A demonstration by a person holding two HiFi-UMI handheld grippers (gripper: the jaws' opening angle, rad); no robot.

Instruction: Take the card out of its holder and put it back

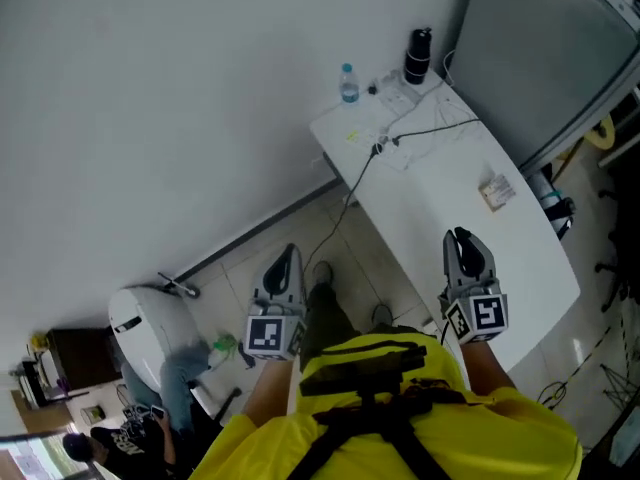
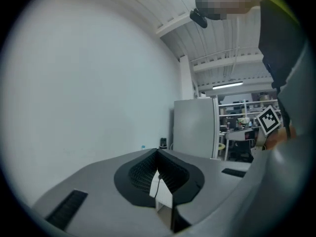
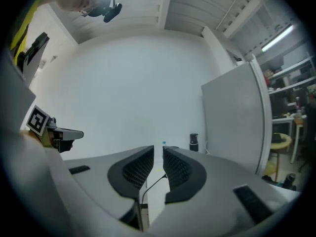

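Well, left gripper (image 1: 289, 253) and right gripper (image 1: 461, 238) show square markers (image 1: 266, 334)

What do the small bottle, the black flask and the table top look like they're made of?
The small bottle looks like clear plastic: see-through body, blue cap. The black flask may be metal or hard plastic: opaque, slightly glossy, too small to settle. The table seems white laminate: smooth, even, matte top.
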